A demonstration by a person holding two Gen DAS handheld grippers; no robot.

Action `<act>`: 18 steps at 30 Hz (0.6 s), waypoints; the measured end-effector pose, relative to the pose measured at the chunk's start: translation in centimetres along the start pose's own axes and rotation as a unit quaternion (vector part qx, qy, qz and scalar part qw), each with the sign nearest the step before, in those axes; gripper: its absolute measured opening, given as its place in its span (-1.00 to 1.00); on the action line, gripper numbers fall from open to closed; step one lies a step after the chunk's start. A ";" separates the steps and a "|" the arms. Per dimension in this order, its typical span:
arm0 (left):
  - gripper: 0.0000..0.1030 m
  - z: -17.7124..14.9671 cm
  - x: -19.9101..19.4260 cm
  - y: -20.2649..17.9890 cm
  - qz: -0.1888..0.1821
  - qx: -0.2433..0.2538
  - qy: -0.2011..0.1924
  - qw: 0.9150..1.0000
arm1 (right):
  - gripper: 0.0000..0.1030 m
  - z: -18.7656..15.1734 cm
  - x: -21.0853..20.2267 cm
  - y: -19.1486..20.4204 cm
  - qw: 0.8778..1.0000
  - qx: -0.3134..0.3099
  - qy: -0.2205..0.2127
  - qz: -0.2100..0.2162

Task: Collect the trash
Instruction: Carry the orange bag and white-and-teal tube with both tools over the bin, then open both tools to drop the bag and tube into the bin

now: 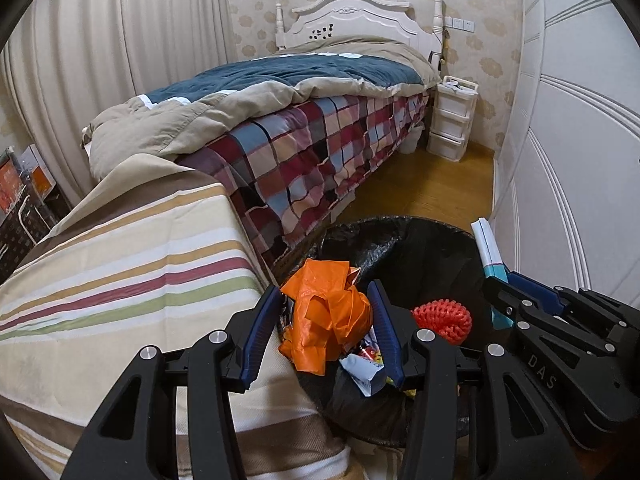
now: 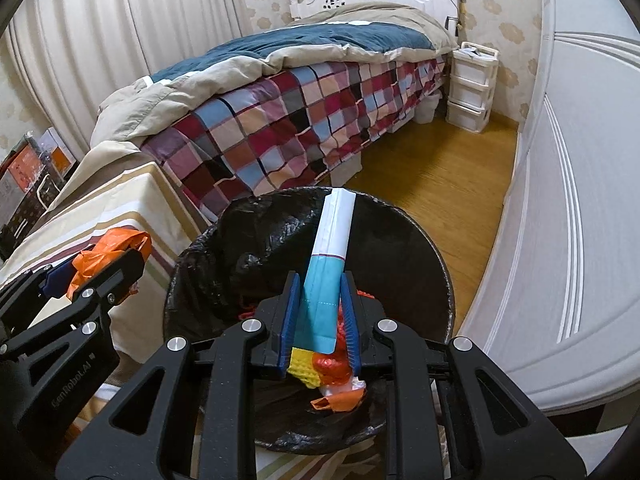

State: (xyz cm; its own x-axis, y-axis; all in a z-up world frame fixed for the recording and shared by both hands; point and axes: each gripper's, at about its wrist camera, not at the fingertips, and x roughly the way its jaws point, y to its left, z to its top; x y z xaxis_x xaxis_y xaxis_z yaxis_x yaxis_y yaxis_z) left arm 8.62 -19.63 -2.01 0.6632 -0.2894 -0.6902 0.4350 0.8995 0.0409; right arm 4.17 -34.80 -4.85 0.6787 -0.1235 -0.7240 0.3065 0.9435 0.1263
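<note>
Bedroom with a plaid-covered bed (image 1: 312, 148) at twelve o'clock and a striped desk (image 1: 120, 264) at nine. Beside the desk stands a black-lined trash bin (image 2: 280, 240), with a red mesh ball (image 1: 442, 318) lying inside. Left tool (image 1: 326, 330) is clenched on a crumpled orange plastic bag (image 1: 328, 316) at the bin's nine o'clock rim, with what may be snack wrappers just below it. Right tool (image 2: 320, 316) grips a teal-and-white pouch (image 2: 330, 256) upright over the bin.
</note>
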 end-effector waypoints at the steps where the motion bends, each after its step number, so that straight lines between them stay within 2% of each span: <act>1: -0.07 0.1 0.0 -0.1 0.000 0.001 0.000 1.000 | -0.59 0.0 0.1 -0.1 1.000 0.001 0.000 -0.001; 5: -0.05 0.2 0.2 -0.2 0.000 0.001 0.000 1.000 | -0.57 0.0 0.1 -0.4 1.000 0.003 -0.003 -0.005; 6: 0.01 0.2 0.2 -0.2 0.000 0.001 0.001 1.000 | -0.54 0.1 0.1 -0.5 1.000 0.004 -0.003 -0.005; 7: 0.08 0.2 0.2 -0.1 0.000 0.000 0.000 1.000 | -0.42 0.1 0.1 -0.6 1.000 0.005 -0.003 -0.006; 8: 0.25 0.2 0.0 -0.1 0.001 -0.002 -0.002 1.000 | -0.29 0.2 0.1 -0.7 1.000 0.006 -0.004 -0.008; 9: 0.36 0.2 0.0 -0.1 0.001 -0.004 -0.004 1.000 | -0.24 0.2 0.0 -0.7 1.000 0.007 -0.006 -0.010; 12: 0.45 0.1 -0.3 0.1 0.003 -0.010 -0.011 1.000 | -0.09 0.2 -0.4 -0.9 1.000 0.008 -0.013 -0.020; 14: 0.50 0.1 -0.5 0.3 0.008 -0.013 -0.013 1.000 | 0.13 0.1 -0.7 -1.1 0.999 0.010 -0.017 -0.025; 18: 0.55 0.0 -0.9 0.7 0.019 -0.017 -0.015 1.000 | 0.24 0.0 -1.3 -1.1 0.999 0.010 -0.023 -0.034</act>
State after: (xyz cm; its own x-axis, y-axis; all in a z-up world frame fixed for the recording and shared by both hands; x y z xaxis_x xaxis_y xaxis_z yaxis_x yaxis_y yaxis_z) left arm 8.36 -18.76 -1.36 0.6972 -0.2644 -0.6664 0.3892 0.9202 0.0421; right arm 2.92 -35.68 -4.02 0.6849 -0.2017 -0.7001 0.3656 0.9263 0.0908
